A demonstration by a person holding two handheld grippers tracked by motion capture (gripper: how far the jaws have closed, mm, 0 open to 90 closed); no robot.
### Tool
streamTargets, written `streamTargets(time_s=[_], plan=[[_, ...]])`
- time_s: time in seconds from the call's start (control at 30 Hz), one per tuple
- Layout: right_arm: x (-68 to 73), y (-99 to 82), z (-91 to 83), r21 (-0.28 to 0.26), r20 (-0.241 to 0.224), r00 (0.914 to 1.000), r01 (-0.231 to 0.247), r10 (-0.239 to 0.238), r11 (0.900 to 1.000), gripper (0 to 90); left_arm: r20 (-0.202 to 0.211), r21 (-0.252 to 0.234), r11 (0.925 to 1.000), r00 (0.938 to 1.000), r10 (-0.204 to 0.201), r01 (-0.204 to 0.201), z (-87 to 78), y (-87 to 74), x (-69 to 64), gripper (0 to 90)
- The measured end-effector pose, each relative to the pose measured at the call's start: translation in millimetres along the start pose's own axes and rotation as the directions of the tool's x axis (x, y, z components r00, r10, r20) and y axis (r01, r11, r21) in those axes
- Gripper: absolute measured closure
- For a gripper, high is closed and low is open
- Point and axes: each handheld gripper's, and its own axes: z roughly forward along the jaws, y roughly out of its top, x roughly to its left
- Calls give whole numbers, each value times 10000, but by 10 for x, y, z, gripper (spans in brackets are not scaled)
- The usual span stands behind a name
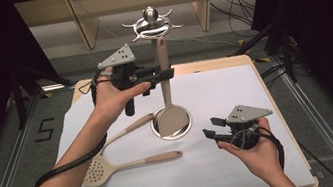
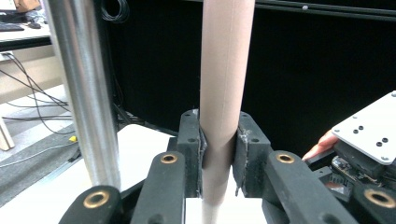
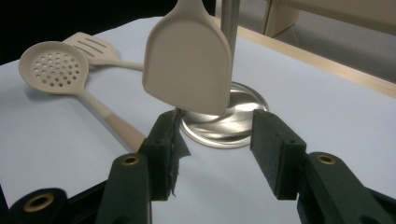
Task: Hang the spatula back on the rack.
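Note:
A beige solid spatula (image 1: 171,115) hangs upright, blade down, just above the round base of a chrome utensil stand (image 1: 150,24). My left gripper (image 1: 165,74) is shut on its handle (image 2: 224,84), and both pads press the shaft in the left gripper view, with the stand's pole (image 2: 81,93) close beside. My right gripper (image 1: 213,127) rests low on the mat right of the base, jaws open with nothing between them. In the right gripper view (image 3: 215,140) the spatula blade (image 3: 189,60) hangs in front of the base (image 3: 243,123).
A beige skimmer (image 1: 97,171) and a slotted turner (image 3: 91,44) lie on the white mat (image 1: 234,88) left of the stand; my left forearm covers part of the turner. The mat lies on a wooden table with dark curtains at both sides.

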Motion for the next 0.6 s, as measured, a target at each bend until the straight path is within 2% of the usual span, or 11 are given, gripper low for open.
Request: streamTargets(time_s=[0.13, 0.17, 0.23, 0.3, 0.33, 0.37, 0.43, 0.5, 0.53, 0.57, 0.6], plan=[[12, -10, -2, 146, 29, 9999, -162, 162, 9998, 527, -157, -42, 10000, 9999, 7, -7, -45, 8, -24, 696], [7, -11, -3, 131, 33, 9999, -127, 127, 9998, 526, -327, -22, 9999, 9993, 164, -165, -69, 15, -44, 678], [5, -17, -9, 147, 40, 9996, -264, 264, 9995, 523, -541, 116, 9989, 9975, 464, -459, -111, 19, -73, 603], [-33, -26, 0, -28, 109, 9999, 91, -90, 10000, 520, -862, 226, 9980, 9945, 602, -584, -163, 11, -111, 523], [-36, -33, -2, 3, 147, 9999, 32, -32, 10000, 518, -1032, 307, 9968, 9918, 760, -732, -196, 6, -129, 496], [-22, -46, -2, 61, 150, 9993, -346, 345, 9994, 517, -1098, 319, 9965, 9907, 810, -779, -214, 2, -137, 476], [-54, -53, 2, 73, 196, 9997, -166, 164, 9998, 516, -1265, 307, 9968, 9890, 772, -739, -259, -3, -155, 447], [-42, -64, -2, 212, 118, 9983, -578, 575, 9981, 515, -1645, 286, 9957, 9821, 921, -885, -298, 0, -169, 396], [-59, -68, -5, 209, 156, 9989, -453, 450, 9988, 514, -1800, 299, 9947, 9783, 1022, -984, -311, 2, -170, 387], [-64, -73, -7, 207, 198, 9987, -467, 463, 9987, 513, -2025, 307, 9936, 9728, 1126, -1086, -333, 9, -165, 387], [-77, -85, -8, 236, 186, 9985, -519, 515, 9984, 513, -2156, 246, 9938, 9701, 1114, -1086, -348, 13, -159, 392]])
